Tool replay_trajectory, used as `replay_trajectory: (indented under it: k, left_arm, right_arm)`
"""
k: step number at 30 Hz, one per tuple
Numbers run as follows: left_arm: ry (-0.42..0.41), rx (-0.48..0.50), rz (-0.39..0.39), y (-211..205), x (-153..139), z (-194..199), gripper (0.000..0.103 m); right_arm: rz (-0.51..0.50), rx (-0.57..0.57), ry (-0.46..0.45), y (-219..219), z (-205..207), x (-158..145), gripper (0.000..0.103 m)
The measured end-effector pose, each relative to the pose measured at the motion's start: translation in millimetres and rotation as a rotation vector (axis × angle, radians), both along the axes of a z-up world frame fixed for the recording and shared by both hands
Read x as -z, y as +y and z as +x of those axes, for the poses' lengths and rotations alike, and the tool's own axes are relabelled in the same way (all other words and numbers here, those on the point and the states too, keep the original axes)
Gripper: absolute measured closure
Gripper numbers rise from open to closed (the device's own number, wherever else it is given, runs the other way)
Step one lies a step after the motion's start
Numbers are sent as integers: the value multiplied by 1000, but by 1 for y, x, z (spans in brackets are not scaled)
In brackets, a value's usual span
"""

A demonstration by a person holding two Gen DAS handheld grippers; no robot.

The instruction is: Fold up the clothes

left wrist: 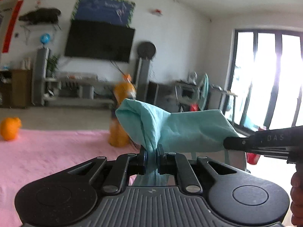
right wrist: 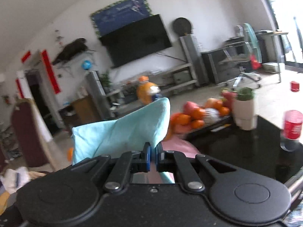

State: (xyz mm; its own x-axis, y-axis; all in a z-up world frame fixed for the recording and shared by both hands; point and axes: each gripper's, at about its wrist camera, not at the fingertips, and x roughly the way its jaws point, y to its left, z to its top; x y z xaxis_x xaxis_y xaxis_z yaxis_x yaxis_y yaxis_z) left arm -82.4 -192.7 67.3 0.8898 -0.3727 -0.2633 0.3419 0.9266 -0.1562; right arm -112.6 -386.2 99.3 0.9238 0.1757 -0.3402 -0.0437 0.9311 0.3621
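In the left wrist view, the left tool (left wrist: 151, 152) is closed tight on a bunch of the blue-green cloth (left wrist: 170, 126), and some of the cloth hangs down between its two fingers. The cloth is up in the air, at about 12 o'clock from the tool, above the pink cover (left wrist: 53, 147) on the surface. The right tool (left wrist: 225, 142) comes in from 3 o'clock and pinches the far end of the same cloth. The cloth looks soft and thin, with a puffy rolled top and some wrinkles. An orange fruit (left wrist: 10, 128) sits at 9 o'clock and an orange bottle (left wrist: 121, 117) stands behind the cloth. In the right wrist view, the right tool (right wrist: 153, 151) is closed on an edge of the blue-green cloth (right wrist: 123, 132), which sticks up toward 11 o'clock like a little tent. A tray of fruit (right wrist: 200, 115), a white pot (right wrist: 244, 111) and a red cup (right wrist: 292, 124) sit on the dark surface (right wrist: 246, 151) at 2 o'clock. I think the folding is only starting: the cloth is lifted and held at two ends, but it is not lying flat and no neat fold shows. It needs to be laid down and folded over.
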Motion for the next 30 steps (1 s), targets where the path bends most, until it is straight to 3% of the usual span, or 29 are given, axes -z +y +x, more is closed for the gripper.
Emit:
replay_trajectory:
  k: [5,10,12,13,15,16,17,22,27,28,29,30]
  left_arm:
    - [104,8,18,-17,39,43,94]
    - [115,-17,40,-23,55,85,94]
    - [108,-38,49,-29,63,99,89]
    - [124,-65,73,-30,69,113,79]
    - [227,-128,128,-29,85,132,78]
    - [286,-152,135,-23,90,138,78]
    - [344,-175,141,-16,94,145,79]
    - [445,-161,84,18,97,122,79]
    - [474,-38,57,6,88,105,82]
    - [472,-8,65,0,87,102,82]
    - [472,25,85,-8,89,100,83]
    - [485,52,103,-15,93,99,83]
  right_arm:
    - [21,75,87,-30,43,45,98]
    - [-1,93,148,-44,78,72,98]
    - [-15,100,154,-44,93,80,98]
    - [-22,105,151,-43,101,82,97]
    - [-61,106,145,-39,118,89,85]
    - [-99,109,191,-39,129,96,61]
    - [-97,126,231,-41,133,100,56]
    - [22,161,307,-64,117,105,53]
    - [216,143,385,-84,101,119,55]
    - [234,136,396,-84,98,121,65]
    - [245,128,410,-84,97,124,85]
    - [253,117,436,-84,99,129,91]
